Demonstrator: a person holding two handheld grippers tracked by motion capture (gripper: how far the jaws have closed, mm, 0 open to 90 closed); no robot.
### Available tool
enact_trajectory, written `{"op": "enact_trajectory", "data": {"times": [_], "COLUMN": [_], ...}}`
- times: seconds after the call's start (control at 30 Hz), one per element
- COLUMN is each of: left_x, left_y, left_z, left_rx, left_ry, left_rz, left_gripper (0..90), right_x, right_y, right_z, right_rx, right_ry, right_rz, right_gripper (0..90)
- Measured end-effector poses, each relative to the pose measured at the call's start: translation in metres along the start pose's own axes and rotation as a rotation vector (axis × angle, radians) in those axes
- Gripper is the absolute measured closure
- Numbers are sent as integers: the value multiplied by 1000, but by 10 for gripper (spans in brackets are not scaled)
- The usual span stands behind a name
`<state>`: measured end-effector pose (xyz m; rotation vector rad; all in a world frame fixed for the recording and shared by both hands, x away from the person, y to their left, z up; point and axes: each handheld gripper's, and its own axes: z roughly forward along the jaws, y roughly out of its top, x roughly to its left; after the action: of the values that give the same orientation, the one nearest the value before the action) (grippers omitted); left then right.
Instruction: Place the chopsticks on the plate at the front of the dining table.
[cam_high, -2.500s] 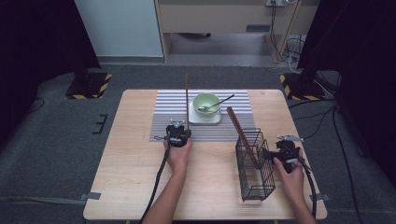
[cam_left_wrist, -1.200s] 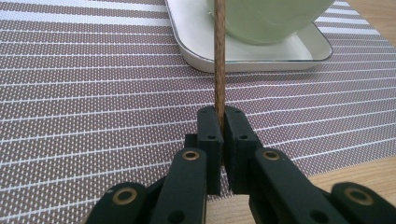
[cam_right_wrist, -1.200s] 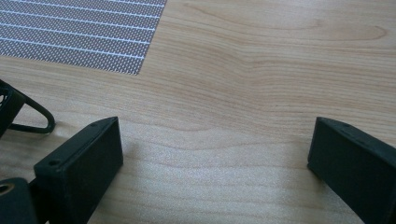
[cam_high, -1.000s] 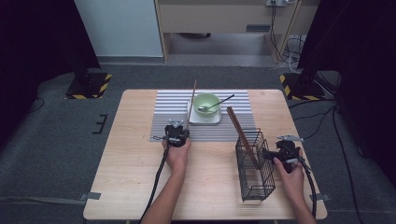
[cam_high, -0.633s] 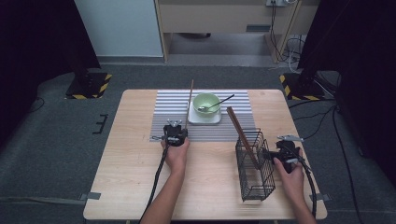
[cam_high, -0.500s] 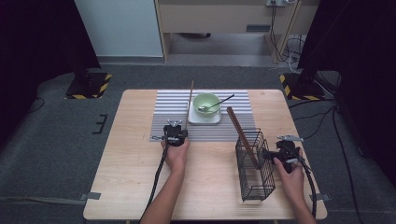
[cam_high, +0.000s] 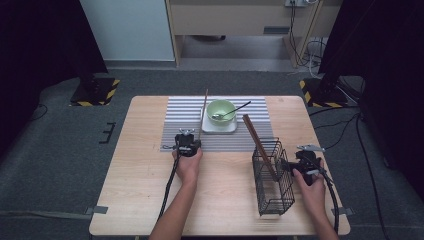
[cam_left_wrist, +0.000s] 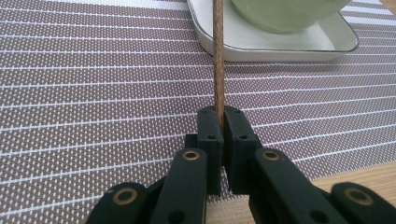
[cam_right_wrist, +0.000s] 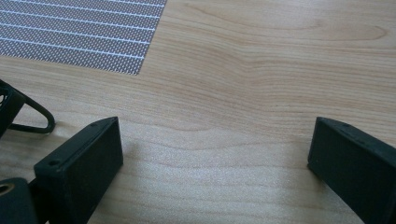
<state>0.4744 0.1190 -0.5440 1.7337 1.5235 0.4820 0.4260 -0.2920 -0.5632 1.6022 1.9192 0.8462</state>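
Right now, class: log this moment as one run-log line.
left gripper: shut on chopstick above striped mat | right gripper: open beside wire basket | second chopstick: in the basket

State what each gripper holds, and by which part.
The left gripper is shut on a brown wooden chopstick, clamped at its near end. The right gripper is open over bare table beside the wire basket and holds nothing.
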Motion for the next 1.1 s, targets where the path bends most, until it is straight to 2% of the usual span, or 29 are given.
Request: {"op": "enact_trajectory", "data": {"times": [0.4, 0.8, 1.1], "left_x": [-1, -4, -16], "left_y": [-1, -1, -4], "left_z": [1, 0, 3], "left_rx": [9, 4, 2], "left_ry": [-2, -2, -18], "left_rz": [-9, 3, 33], "left_gripper": [859, 857, 827], "right_x": [0, 0, 0], "right_y": [0, 0, 0], "right_z": [0, 0, 0], "right_rx": [0, 0, 0], "right_ry": [0, 0, 0], "right_rz": [0, 0, 0], "right_gripper": [34, 34, 34]}}
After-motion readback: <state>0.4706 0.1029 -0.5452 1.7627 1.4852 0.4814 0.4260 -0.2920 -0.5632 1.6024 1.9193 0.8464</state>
